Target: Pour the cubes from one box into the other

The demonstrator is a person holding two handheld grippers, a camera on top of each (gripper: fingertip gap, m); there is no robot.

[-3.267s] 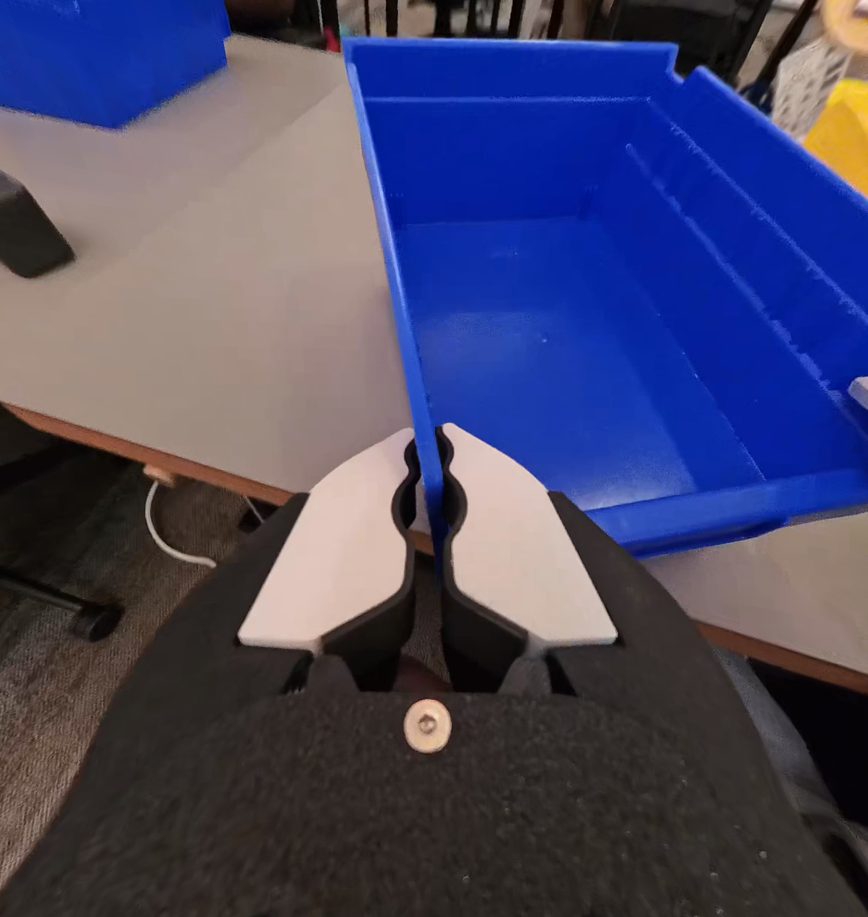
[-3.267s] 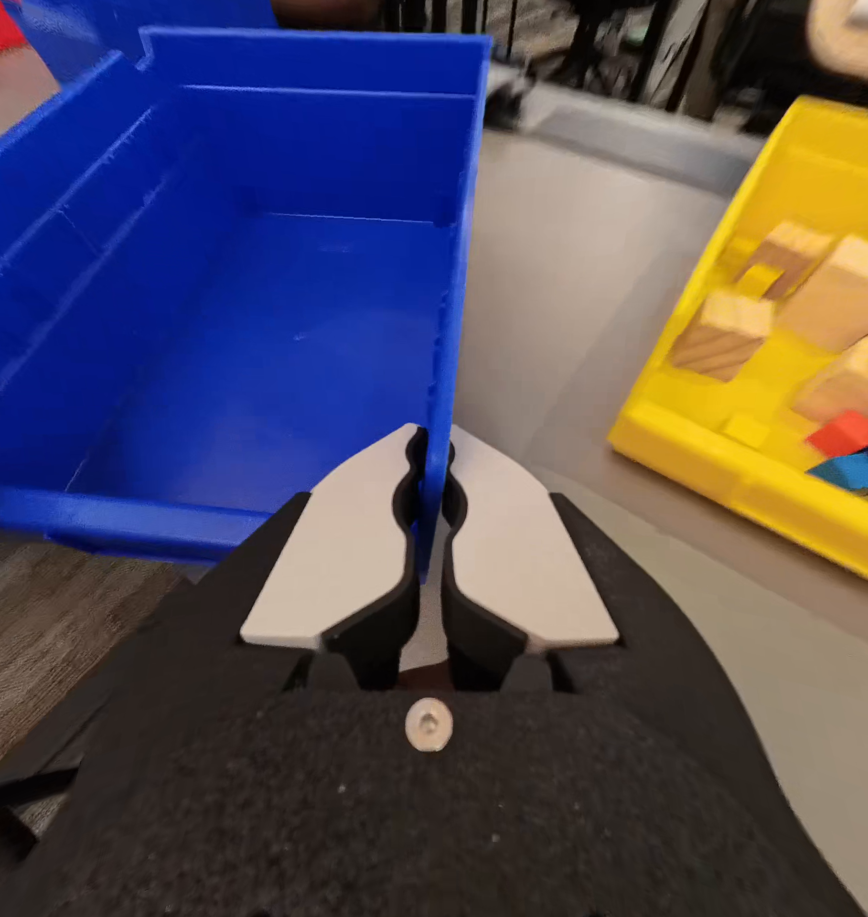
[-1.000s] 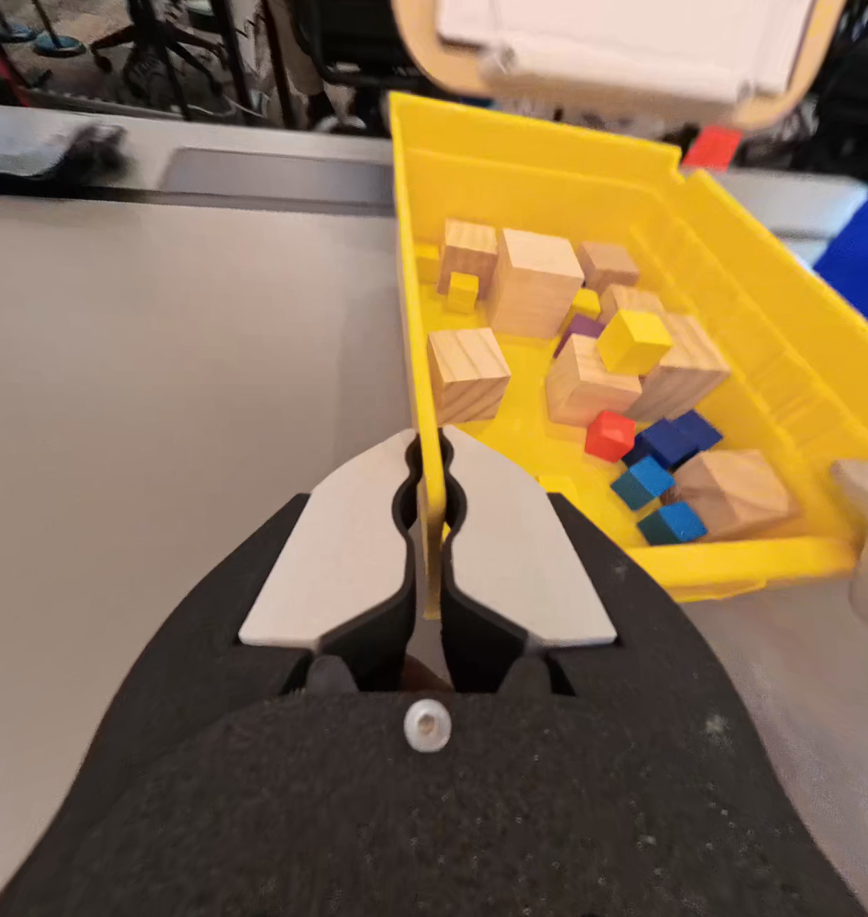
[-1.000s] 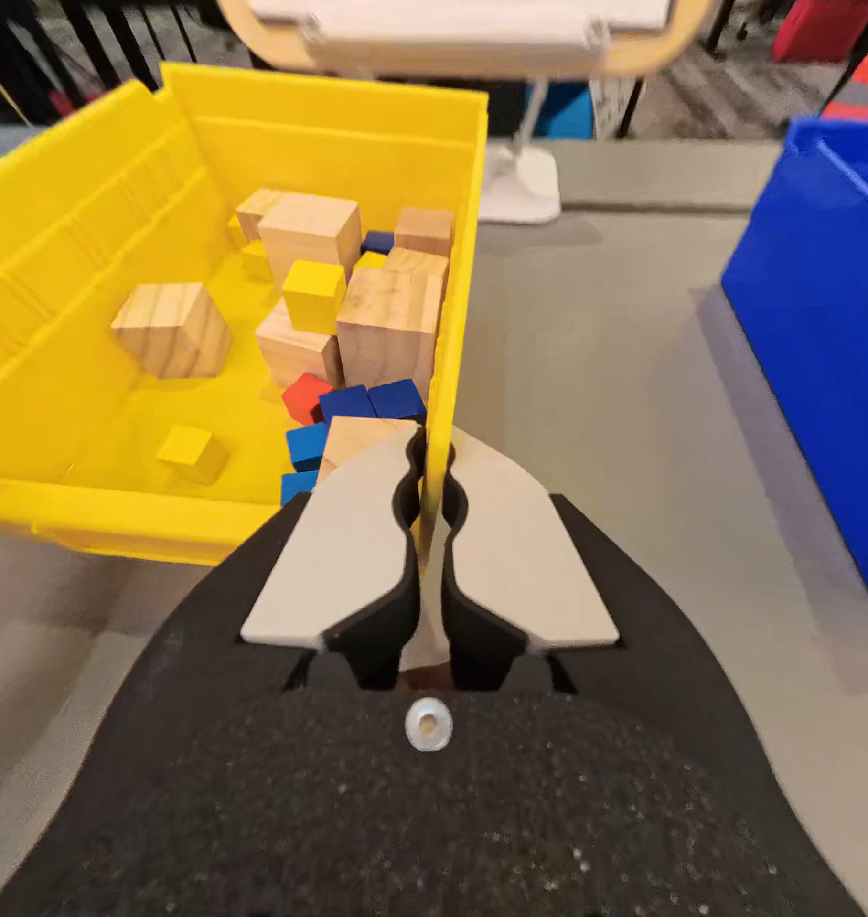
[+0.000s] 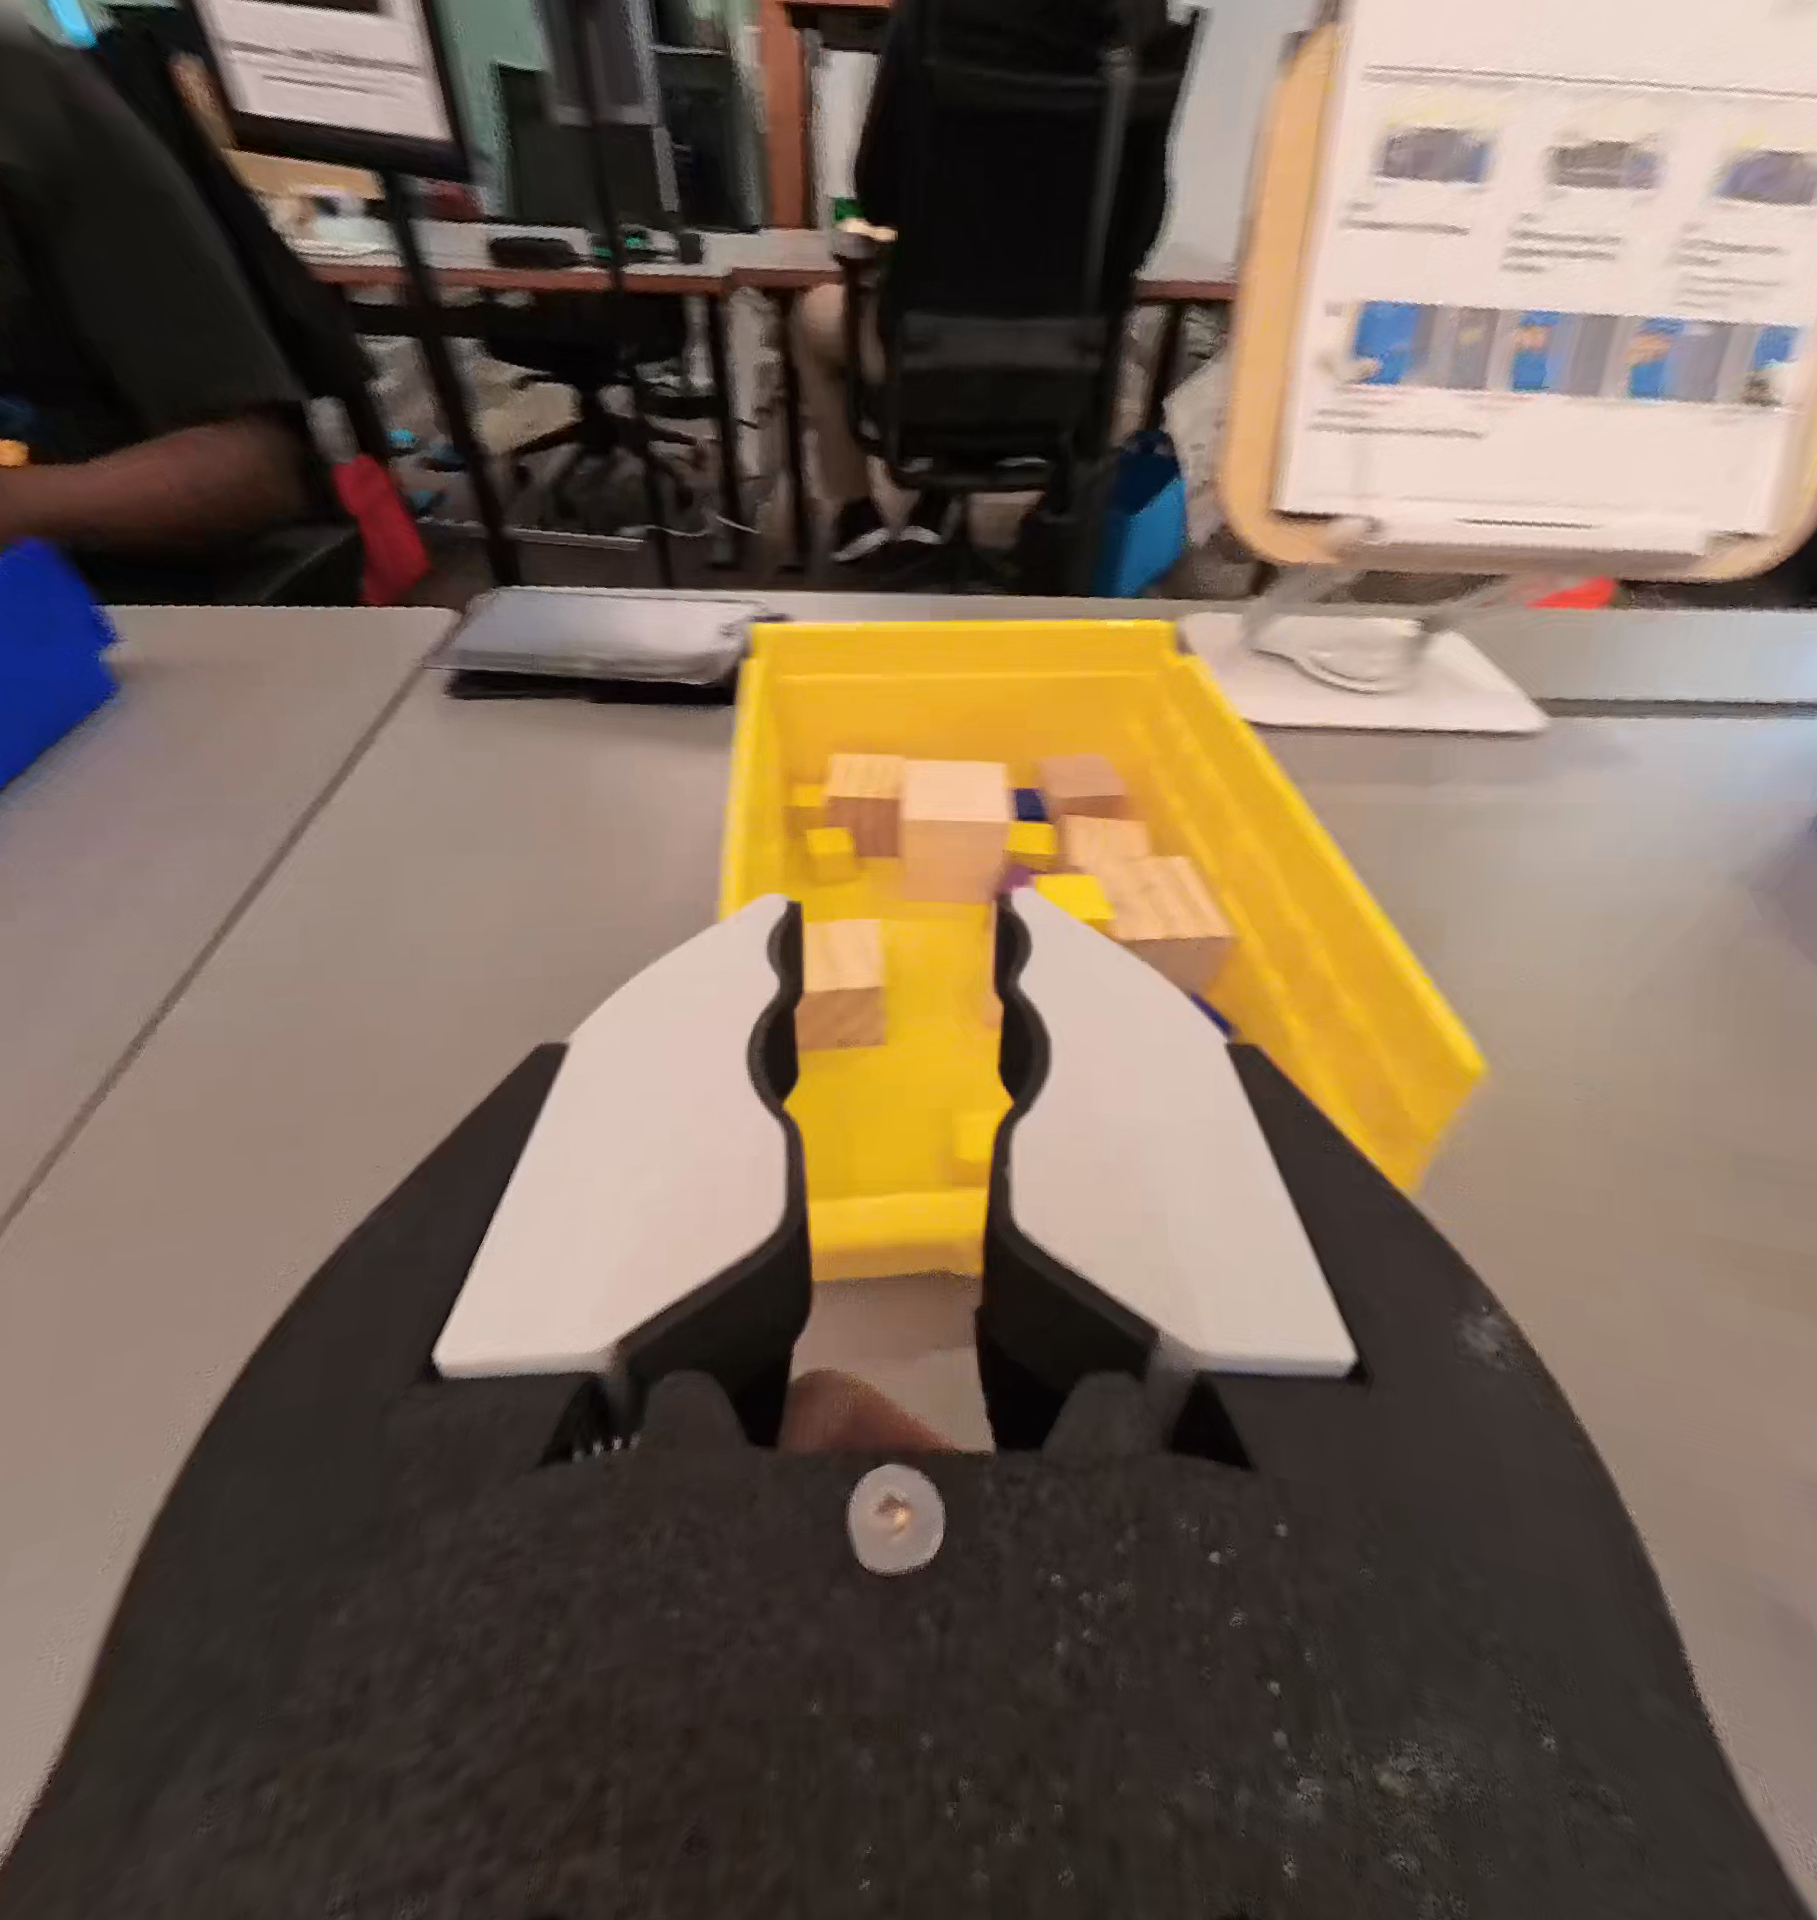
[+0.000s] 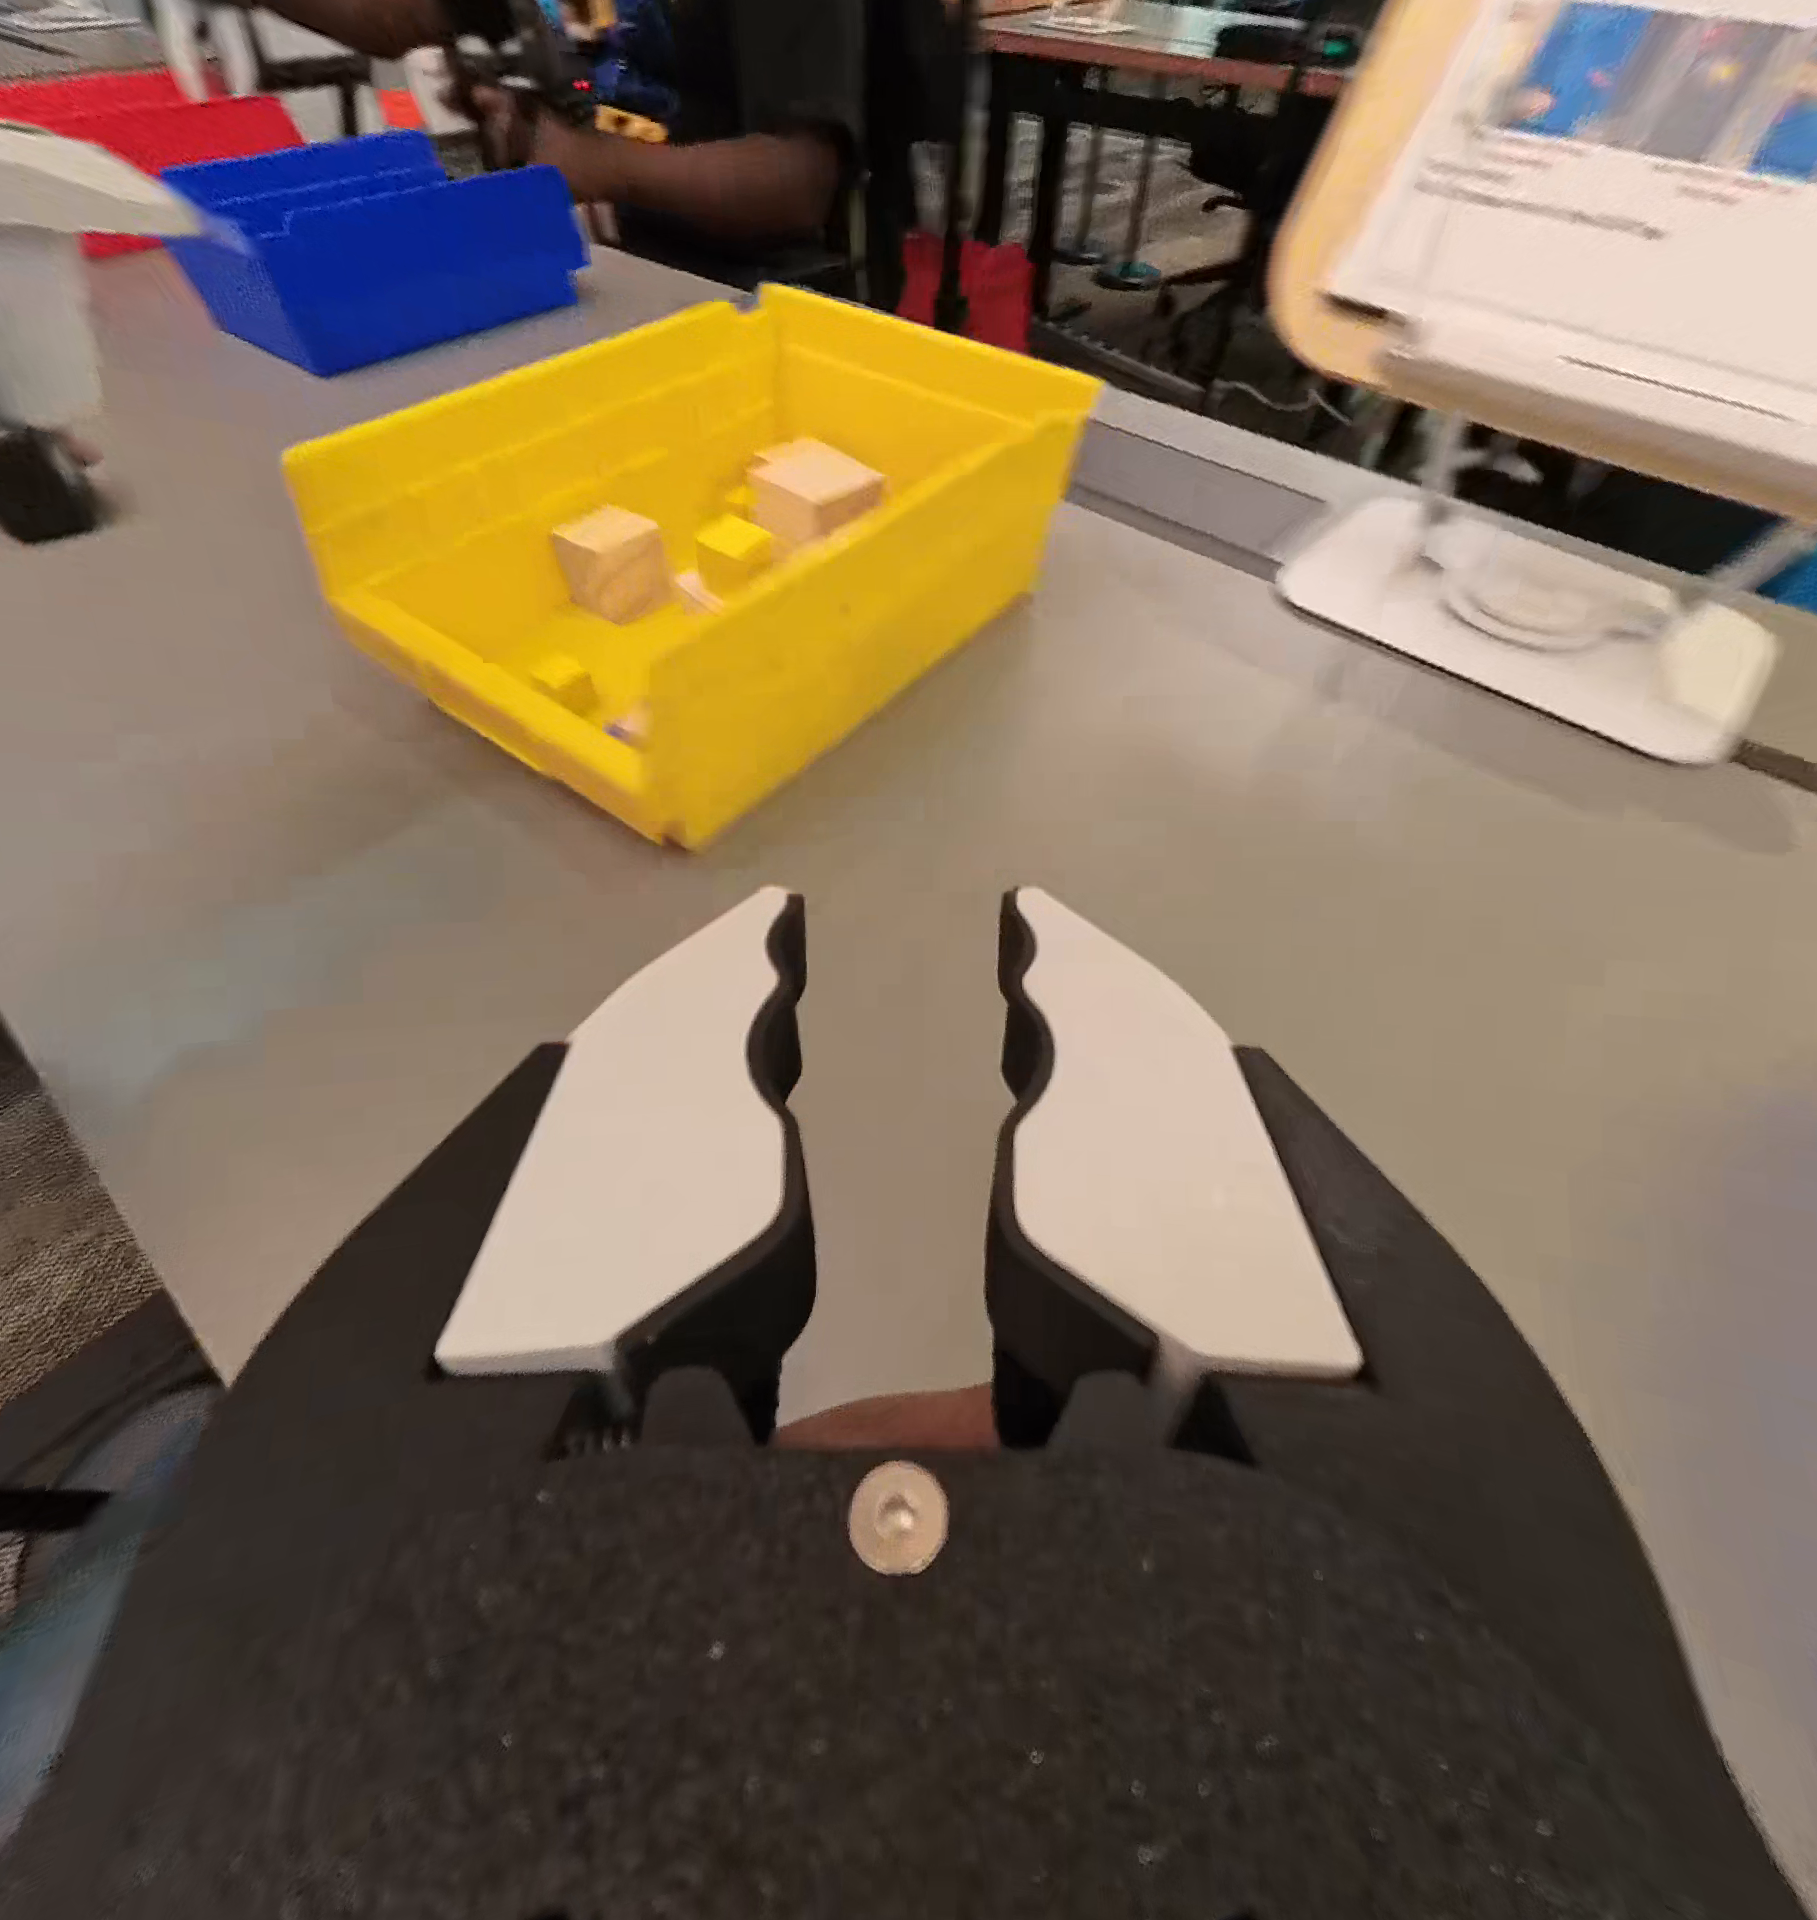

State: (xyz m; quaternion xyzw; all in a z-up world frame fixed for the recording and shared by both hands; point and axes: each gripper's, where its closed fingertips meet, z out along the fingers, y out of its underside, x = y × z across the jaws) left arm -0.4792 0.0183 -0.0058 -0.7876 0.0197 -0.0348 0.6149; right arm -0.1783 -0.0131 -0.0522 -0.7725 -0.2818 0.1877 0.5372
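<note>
I am holding both hand-held grippers, left and right, spread and empty; the yellow box with cubes is resting on the tabletop at 11 o'clock, so pouring seems done.

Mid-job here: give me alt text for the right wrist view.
The right hand-held gripper hangs open and empty above the grey table. Beyond it a yellow box holds wooden and yellow cubes; a blue box sits farther back left.

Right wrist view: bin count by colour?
yellow bin: 1
blue bin: 1
red bin: 1, partly hidden behind the blue one
Total: 3
</note>
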